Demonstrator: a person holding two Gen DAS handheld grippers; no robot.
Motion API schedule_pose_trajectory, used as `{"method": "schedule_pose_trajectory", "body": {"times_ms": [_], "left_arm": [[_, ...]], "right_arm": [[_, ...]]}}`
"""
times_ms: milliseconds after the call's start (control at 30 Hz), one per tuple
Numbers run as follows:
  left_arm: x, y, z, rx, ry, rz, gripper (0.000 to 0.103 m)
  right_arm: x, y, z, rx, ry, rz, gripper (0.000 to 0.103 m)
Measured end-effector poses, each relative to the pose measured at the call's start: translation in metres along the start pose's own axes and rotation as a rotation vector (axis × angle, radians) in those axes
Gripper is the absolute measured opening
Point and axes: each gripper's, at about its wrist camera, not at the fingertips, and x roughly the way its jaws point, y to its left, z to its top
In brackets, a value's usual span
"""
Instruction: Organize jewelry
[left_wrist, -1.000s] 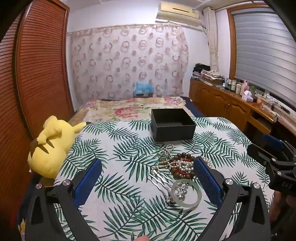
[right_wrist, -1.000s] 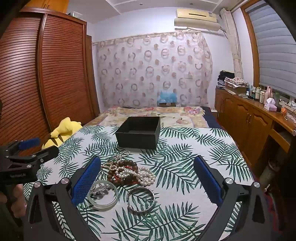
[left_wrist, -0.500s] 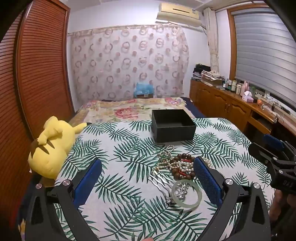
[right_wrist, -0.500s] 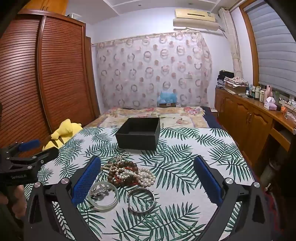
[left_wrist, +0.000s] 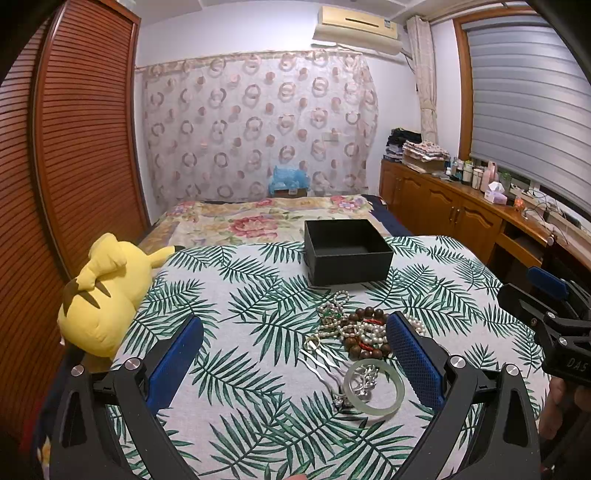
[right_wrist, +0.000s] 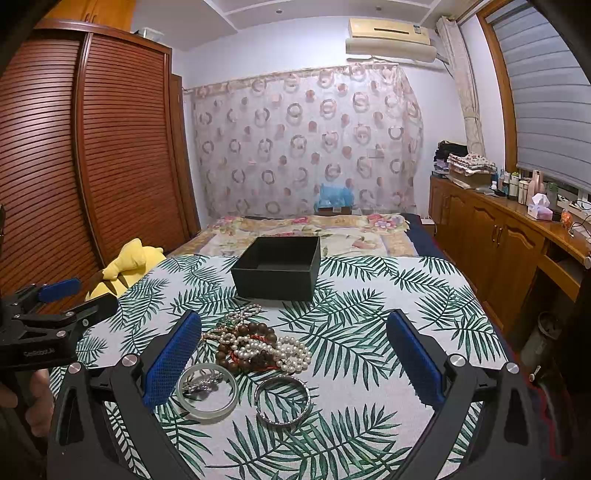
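Observation:
An open black box (left_wrist: 347, 249) (right_wrist: 277, 266) stands on the palm-leaf cloth (left_wrist: 236, 295). In front of it lies a heap of pearl and brown bead strands (left_wrist: 360, 328) (right_wrist: 255, 345). Nearer me lie a pale green bangle (left_wrist: 373, 386) (right_wrist: 207, 390) with a silver brooch inside it, a silver hair comb (left_wrist: 325, 363) and a silver bangle (right_wrist: 282, 399). My left gripper (left_wrist: 295, 354) hovers open over the cloth, its right finger beside the beads. My right gripper (right_wrist: 293, 354) is open too, straddling the jewelry. Each gripper shows at the edge of the other's view.
A yellow plush toy (left_wrist: 103, 291) (right_wrist: 125, 267) lies at the cloth's left edge. A slatted wooden wardrobe (left_wrist: 74, 166) rises on the left. Wooden cabinets (right_wrist: 498, 243) with bottles run along the right wall. A floral bed cover (left_wrist: 258, 218) lies beyond the box.
Both grippers have eased slightly forward toward the jewelry heap; nothing was taken hold of and the jewelry lies as before.

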Motion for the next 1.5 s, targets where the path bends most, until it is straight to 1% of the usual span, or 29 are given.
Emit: {"method": "schedule_pose_trajectory", "body": {"times_ms": [1033,1067,1500], "left_arm": [[0.0047,0.0009,0.0031,0.000,-0.003,0.000,0.095],[-0.0004,-0.0007,-0.0002,0.001,-0.007,0.001,0.096],[-0.0006,-0.0006,-0.0002,0.001,-0.009,0.001,0.095]], "right_arm": [[-0.0015,-0.0002,-0.0002,0.003,-0.004,0.002,0.100],[-0.0014,-0.0003,-0.0003,0.003,-0.005,0.001,0.100],[-0.0013,-0.0002,-0.0006,0.003,-0.004,0.002,0.100]]}}
